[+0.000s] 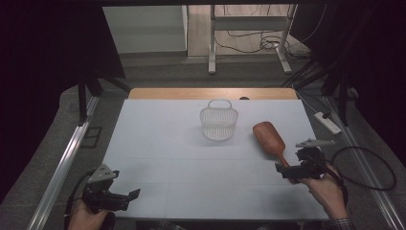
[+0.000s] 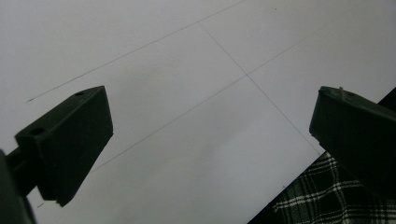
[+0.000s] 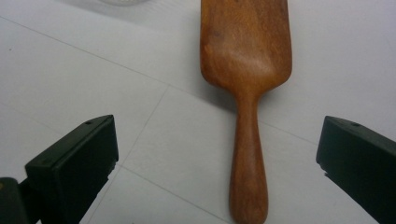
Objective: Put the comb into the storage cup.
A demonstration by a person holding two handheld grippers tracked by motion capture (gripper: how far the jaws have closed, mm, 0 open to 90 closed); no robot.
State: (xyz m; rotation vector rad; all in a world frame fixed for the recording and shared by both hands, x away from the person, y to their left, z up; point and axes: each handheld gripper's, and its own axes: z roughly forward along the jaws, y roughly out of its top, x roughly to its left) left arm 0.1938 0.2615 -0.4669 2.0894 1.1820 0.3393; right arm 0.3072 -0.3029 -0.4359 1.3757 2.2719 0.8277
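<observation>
Wooden paddle (image 3: 246, 70): lying flat on the white counter (image 1: 182, 158), right of centre, broad blade pointing away toward the basket, slim handle pointing back at the person's right hand.
Right tongs (image 3: 219, 163): jaws spread wide, one each side of the handle, nothing gripped yet; in the high view the right tongs (image 1: 287, 168) sit right at the handle's near end.
Left tongs (image 2: 210, 135): also spread wide, holding nothing, down at the near left corner of the counter, well apart from the action; a plaid sleeve or lap shows past the counter edge.
Basket (image 1: 219, 120): white mesh, upright, handle raised, just to the left of the paddle blade and a little farther back.
Risk, off-centre bite: the handle runs closer to the right jaw than the left, so I'd judge that a close from here could shove it sideways before both jaws touch.
Risk, slip: the handle is rounded, smooth and tapered, so a pinch near its tip may squirt it out forward.
Risk, droop: the heavy blade is far from the grip point, so once lifted the paddle could pivot nose-down.
Risk, collision: a swinging blade could clip the light basket and tip or push it.
Risk, low approach: jaws grazing the counter could stall the close.
</observation>
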